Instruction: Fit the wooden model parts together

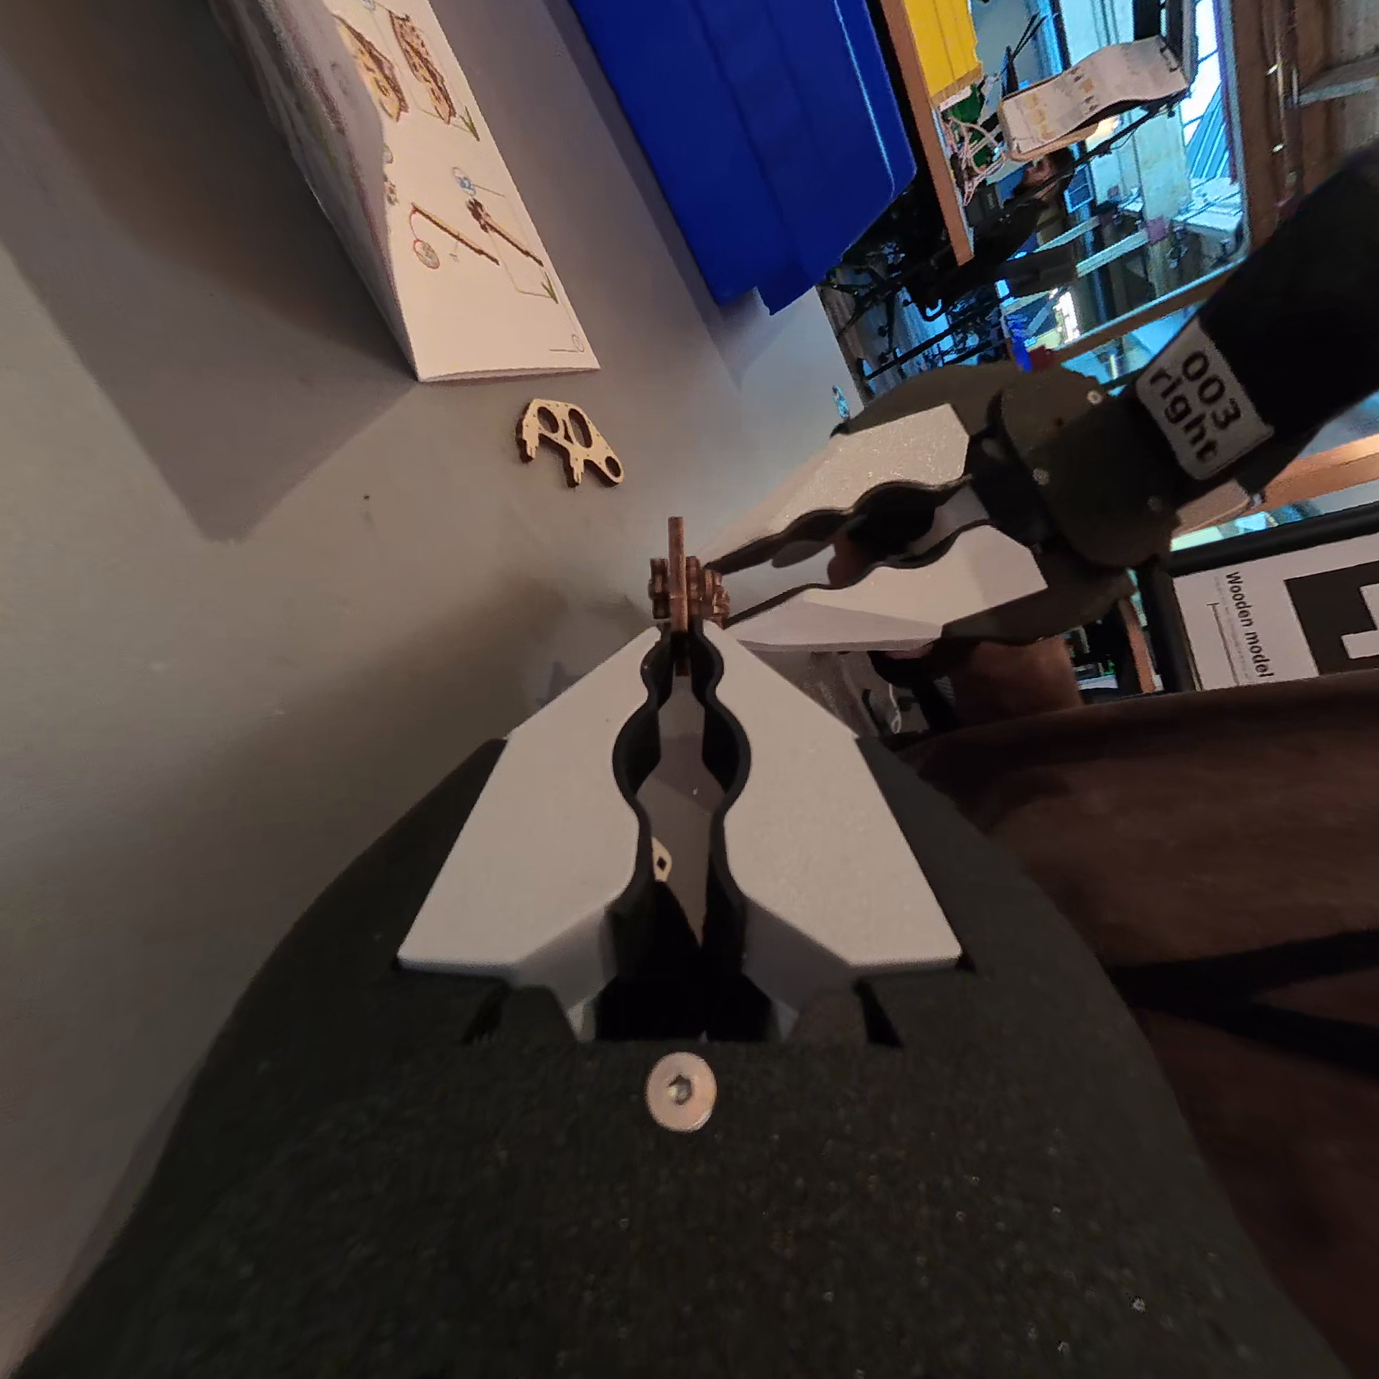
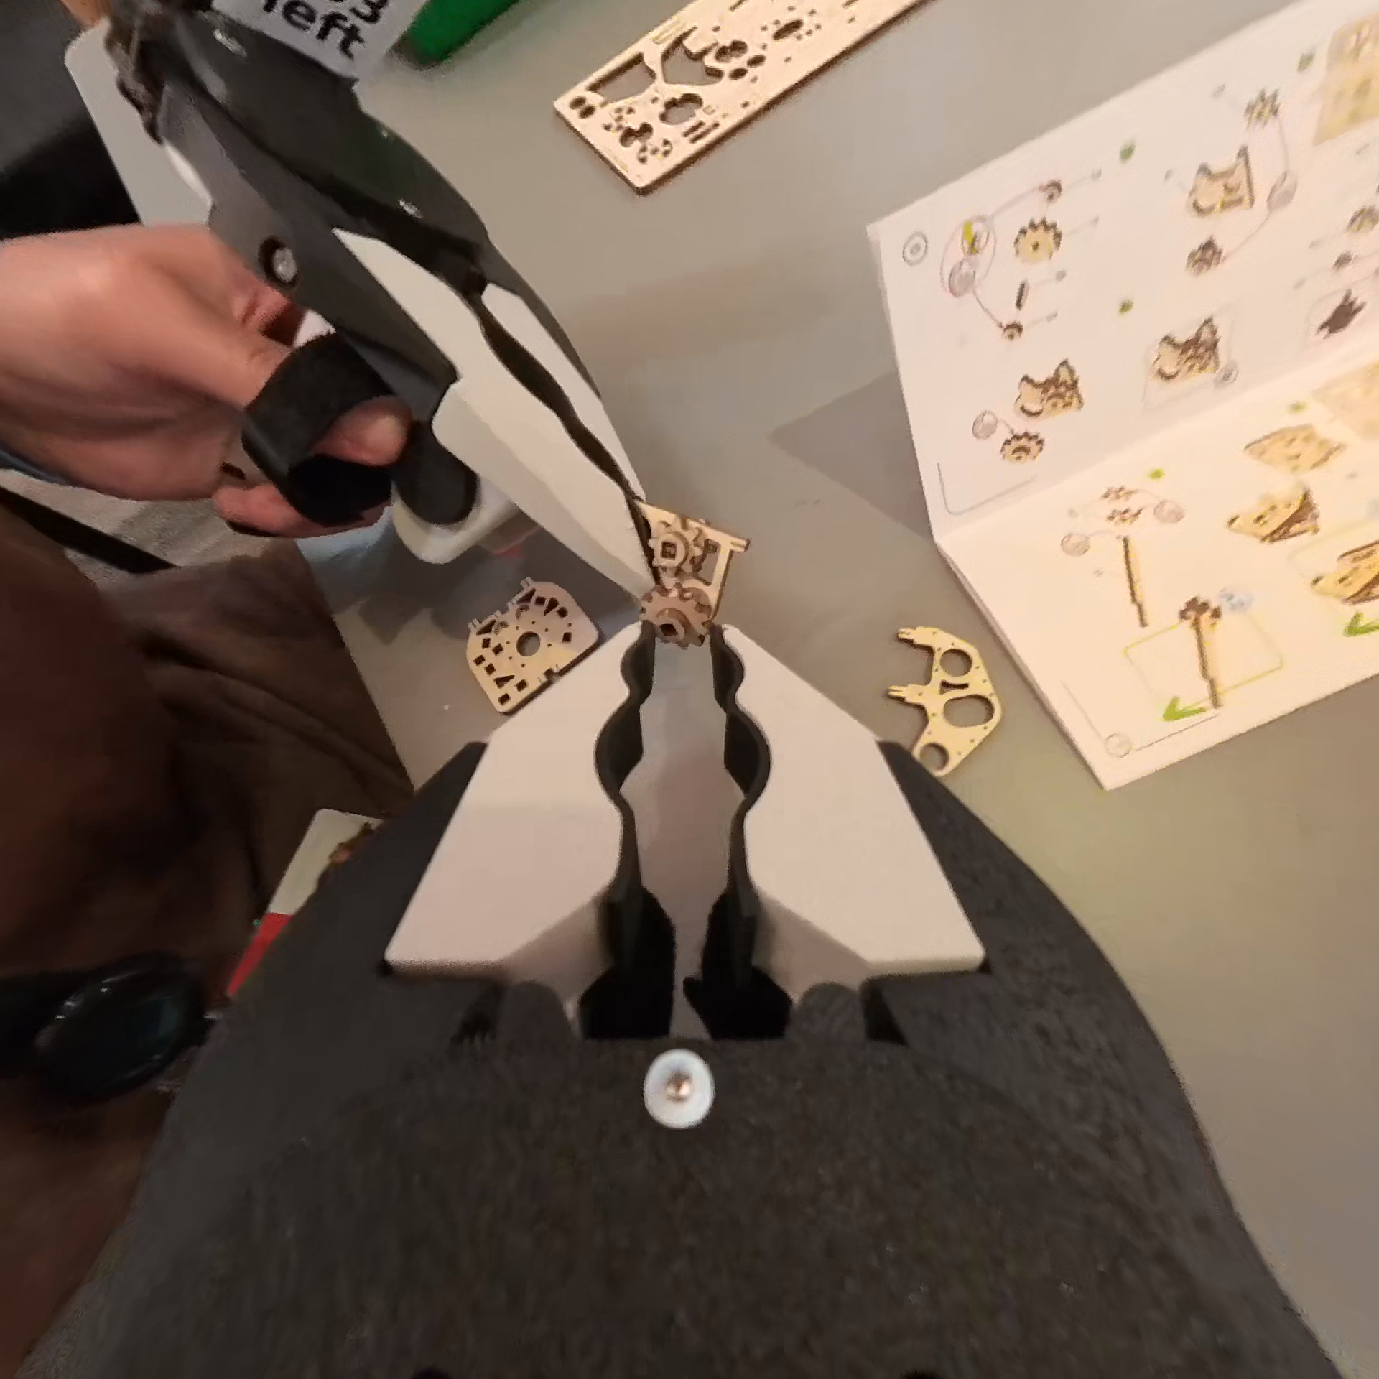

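Grippers are meeting above the grey table (image 2: 821, 463), each gripping part of the same small wooden assembly. The left gripper (image 1: 680, 648) is pinching the edge of a flat wooden plate (image 2: 709, 556), its fingers nearly pressed together around the thin wood; in the right wrist view this gripper (image 2: 648, 574) is coming in from the upper left, a person's hand (image 2: 149, 388) squeezing its handle. The right gripper (image 2: 677, 640) is holding a small gear (image 2: 675, 608) between its fingertips, the fingers standing only a gear's width apart, and the gear is sitting against the plate just below a second gear (image 2: 668, 551) already mounted on it. From the left wrist view the right gripper (image 1: 722, 593) is reaching in from the right, touching the stacked gears on the plate (image 1: 677, 589). Lying loose on the table are a bone-shaped wooden piece (image 2: 948, 701), a squarish perforated piece (image 2: 531, 664), a punched-out wooden sheet (image 2: 716, 82) farther off, and an open instruction booklet (image 2: 1164, 418) to the right.
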